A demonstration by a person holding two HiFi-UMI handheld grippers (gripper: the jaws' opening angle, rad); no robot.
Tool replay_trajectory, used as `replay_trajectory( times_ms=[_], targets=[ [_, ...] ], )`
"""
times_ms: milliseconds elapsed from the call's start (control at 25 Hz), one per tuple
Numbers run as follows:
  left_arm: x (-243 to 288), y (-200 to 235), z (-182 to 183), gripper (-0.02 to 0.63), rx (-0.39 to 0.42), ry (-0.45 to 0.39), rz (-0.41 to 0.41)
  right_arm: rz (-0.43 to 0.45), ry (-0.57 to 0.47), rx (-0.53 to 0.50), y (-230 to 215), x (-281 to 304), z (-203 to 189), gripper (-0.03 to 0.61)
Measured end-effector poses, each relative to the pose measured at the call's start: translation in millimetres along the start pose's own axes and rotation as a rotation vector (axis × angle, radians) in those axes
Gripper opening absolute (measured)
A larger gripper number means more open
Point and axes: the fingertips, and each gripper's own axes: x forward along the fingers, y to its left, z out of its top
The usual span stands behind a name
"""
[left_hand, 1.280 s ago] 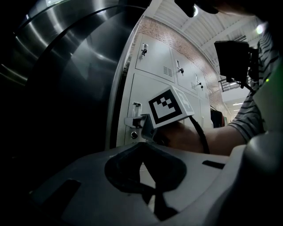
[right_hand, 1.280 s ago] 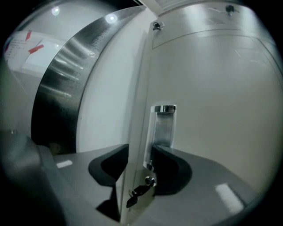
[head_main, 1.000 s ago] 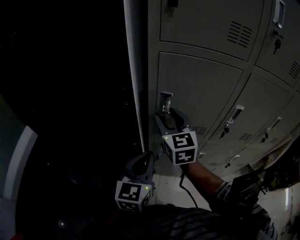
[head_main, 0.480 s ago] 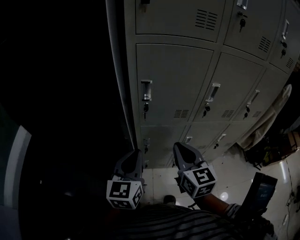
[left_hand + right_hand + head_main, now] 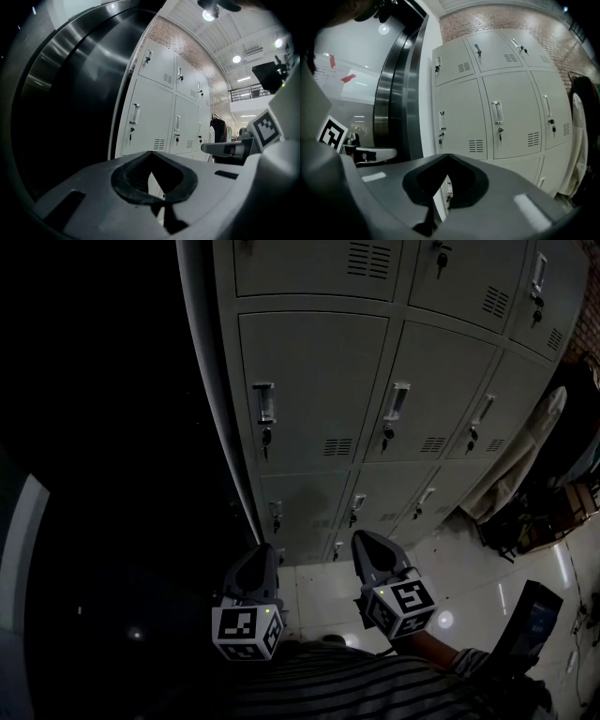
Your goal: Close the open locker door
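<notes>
Grey lockers (image 5: pixel 427 381), every door in sight lying flush.
The locker door (image 5: pixel 314 371), with its handle (image 5: pixel 264 402), is seen closed at 12 o'clock in the head view, well apart from both tongs. The left tongs (image 5: pixel 265 551) are found at 6 o'clock and the right tongs (image 5: pixel 362 540) at 5 o'clock, each pair pressed together at the tips with nothing pinched.

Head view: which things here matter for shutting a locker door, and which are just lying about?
Job:
lockers, every door in view looking shut
left gripper and right gripper, both shut and empty

Lying about:
pale cloth hanging beside the lockers
brushed-steel panel on the other side
</notes>
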Motion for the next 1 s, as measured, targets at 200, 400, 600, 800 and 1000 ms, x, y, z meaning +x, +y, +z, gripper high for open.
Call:
replay_trajectory(
  times_ms=[200,400,600,800,1000],
  targets=[
    [-1,-7,1,0.005,0.01,-0.01,0.03,0.033,-0.026,-0.01,3,-1,9,0.0],
    [-3,-12,-1,0.005,0.012,-0.009,0.037,0.071,-0.014,-0.015,10,-1,4,0.0],
    [-3,-16,-4,0.005,0.015,0.0,0.031,0.086,-0.011,-0.011,14,1,2,0.0],
    [-1,-17,-4,0.005,0.019,0.005,0.037,0.081,-0.019,-0.023,11,0,2,0.0],
    [1,-19,-4,0.005,0.026,0.004,0.03,0.078,-0.021,-0.025,10,1,0,0.0]
  ],
)
